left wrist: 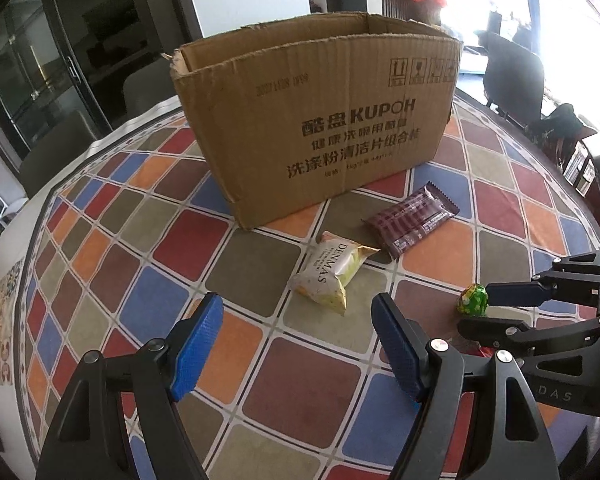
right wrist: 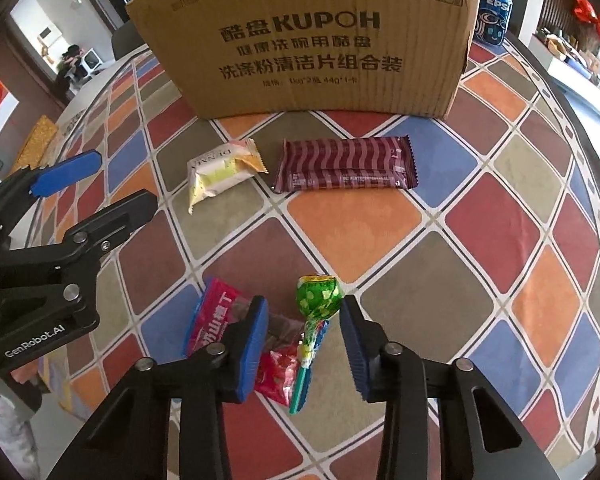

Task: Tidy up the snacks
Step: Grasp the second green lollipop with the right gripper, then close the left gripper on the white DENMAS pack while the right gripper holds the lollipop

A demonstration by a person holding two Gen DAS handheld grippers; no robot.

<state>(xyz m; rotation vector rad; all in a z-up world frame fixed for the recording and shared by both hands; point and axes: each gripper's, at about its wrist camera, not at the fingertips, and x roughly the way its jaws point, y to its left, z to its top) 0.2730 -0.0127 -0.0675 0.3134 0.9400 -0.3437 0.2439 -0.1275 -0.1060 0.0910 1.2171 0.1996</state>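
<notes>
An open cardboard box (left wrist: pixel 320 120) (right wrist: pixel 300 40) stands at the back of the checked tablecloth (left wrist: pixel 188 240). In front of it lie a pale snack pack (left wrist: pixel 332 272) (right wrist: pixel 220 172) and a brown striped wafer pack (left wrist: pixel 412 218) (right wrist: pixel 344 164). My left gripper (left wrist: pixel 296 312) (right wrist: pixel 124 178) is open, its tips just short of the pale pack. My right gripper (right wrist: pixel 304 312) (left wrist: pixel 474 310) points down with its jaws either side of a green lollipop (right wrist: pixel 318 296) (left wrist: pixel 473 299). A gap shows at the left pad, so it is open. The lollipop lies on a red snack packet (right wrist: pixel 216 316).
A blue Pepsi can (right wrist: pixel 494 16) stands behind the box's right corner. The round table's edge (left wrist: pixel 40 208) curves close on the left, with dark chairs (left wrist: pixel 512 76) beyond the far side. A yellow mat (right wrist: pixel 36 140) lies at the left rim.
</notes>
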